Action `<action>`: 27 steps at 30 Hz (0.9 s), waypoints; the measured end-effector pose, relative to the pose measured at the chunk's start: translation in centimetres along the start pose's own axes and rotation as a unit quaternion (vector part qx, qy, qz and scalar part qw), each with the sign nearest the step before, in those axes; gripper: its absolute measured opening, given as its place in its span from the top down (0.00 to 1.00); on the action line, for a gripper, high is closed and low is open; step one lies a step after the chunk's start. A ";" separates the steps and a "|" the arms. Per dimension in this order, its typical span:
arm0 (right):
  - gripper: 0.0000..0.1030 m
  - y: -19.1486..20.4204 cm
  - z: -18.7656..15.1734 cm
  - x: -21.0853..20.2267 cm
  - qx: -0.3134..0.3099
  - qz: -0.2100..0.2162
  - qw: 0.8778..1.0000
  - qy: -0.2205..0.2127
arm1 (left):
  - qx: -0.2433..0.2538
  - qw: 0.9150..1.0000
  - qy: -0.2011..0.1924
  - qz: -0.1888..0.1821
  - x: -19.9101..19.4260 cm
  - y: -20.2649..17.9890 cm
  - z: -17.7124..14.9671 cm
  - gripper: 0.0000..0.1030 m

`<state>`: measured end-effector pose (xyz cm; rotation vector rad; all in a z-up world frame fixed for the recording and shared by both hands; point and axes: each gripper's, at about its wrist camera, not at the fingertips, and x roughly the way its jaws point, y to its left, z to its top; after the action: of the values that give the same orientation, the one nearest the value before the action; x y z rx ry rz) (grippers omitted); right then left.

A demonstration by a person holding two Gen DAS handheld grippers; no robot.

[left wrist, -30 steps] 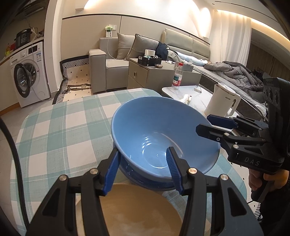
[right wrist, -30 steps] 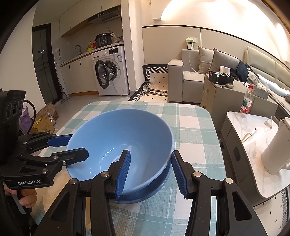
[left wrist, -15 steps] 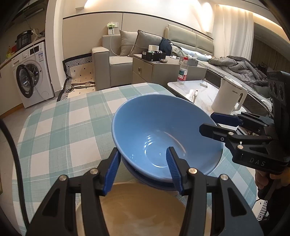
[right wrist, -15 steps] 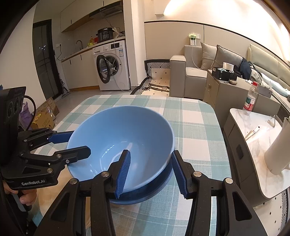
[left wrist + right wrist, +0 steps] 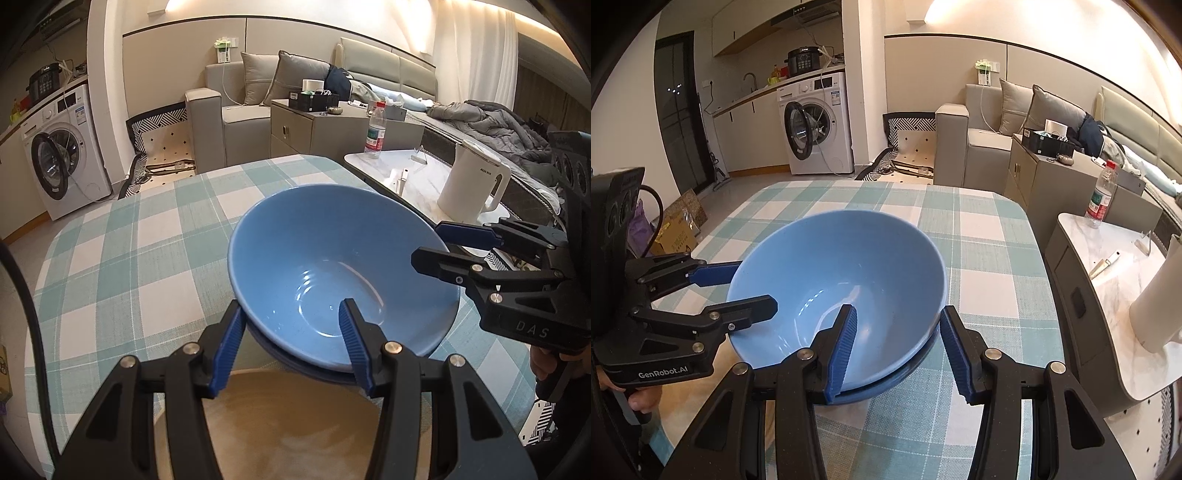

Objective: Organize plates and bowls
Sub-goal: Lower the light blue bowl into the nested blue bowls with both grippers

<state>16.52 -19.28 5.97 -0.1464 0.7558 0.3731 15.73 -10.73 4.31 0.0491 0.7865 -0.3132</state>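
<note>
While straddling the bowl's rim at 6 o'clock in the left wrist view, left gripper with jaws spread wide: one blue pad outside the wall, the other inside, neither visibly pressing on it. Same story for the right gripper in its own view, open across the rim at 6 o'clock, one pad in the bowl and one out.

Blue bowl near the middle of the table, tipped a little rather than level, and nested in a darker blue dish, of which only a sliver of edge peeks out beneath. Just beside that stack at 6 o'clock in the left view, a tan plate, partly hidden behind the jaws.

Seen from the left camera, right gripper at 3 o'clock of the bowl, fingers over and under the rim. Seen from the right camera, left gripper at 9 o'clock, likewise astride the rim.

Green-and-white check cloth over the table. Beyond the table at 2 o'clock in the left view, a white kettle on a marble top, with a plastic bottle further back at 1 o'clock. At 10 o'clock, a washing machine with its door ajar.
</note>
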 end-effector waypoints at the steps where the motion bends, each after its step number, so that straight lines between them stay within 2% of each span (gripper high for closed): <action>1: 0.53 0.1 -0.1 0.1 -0.003 -0.001 1.000 0.001 | 0.002 1.000 0.001 0.003 0.1 -0.1 0.0 0.49; 6: 0.45 0.3 -0.4 0.3 -0.010 0.003 1.000 0.003 | 0.007 1.000 0.000 0.004 0.1 -0.3 -0.1 0.46; 10: 0.45 0.2 -0.6 0.3 -0.008 0.006 1.000 0.003 | 0.006 1.000 0.002 0.005 0.3 -0.3 0.0 0.44; 16: 0.45 -0.3 -1.0 0.5 0.001 0.011 1.000 0.006 | -0.007 1.000 0.015 0.002 1.1 0.0 -0.2 0.36; 24: 0.45 -0.9 -1.4 1.1 0.015 0.024 1.000 0.013 | -0.035 0.999 0.027 0.000 1.9 1.1 0.0 0.35; 27: 0.45 -1.3 -1.6 1.6 0.025 0.016 0.999 0.021 | -0.059 0.997 0.037 -0.014 2.4 1.9 0.1 0.34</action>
<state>17.05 -20.49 3.73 -0.0959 0.8095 0.3818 17.93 -9.59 2.51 -0.0625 0.8780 -0.2916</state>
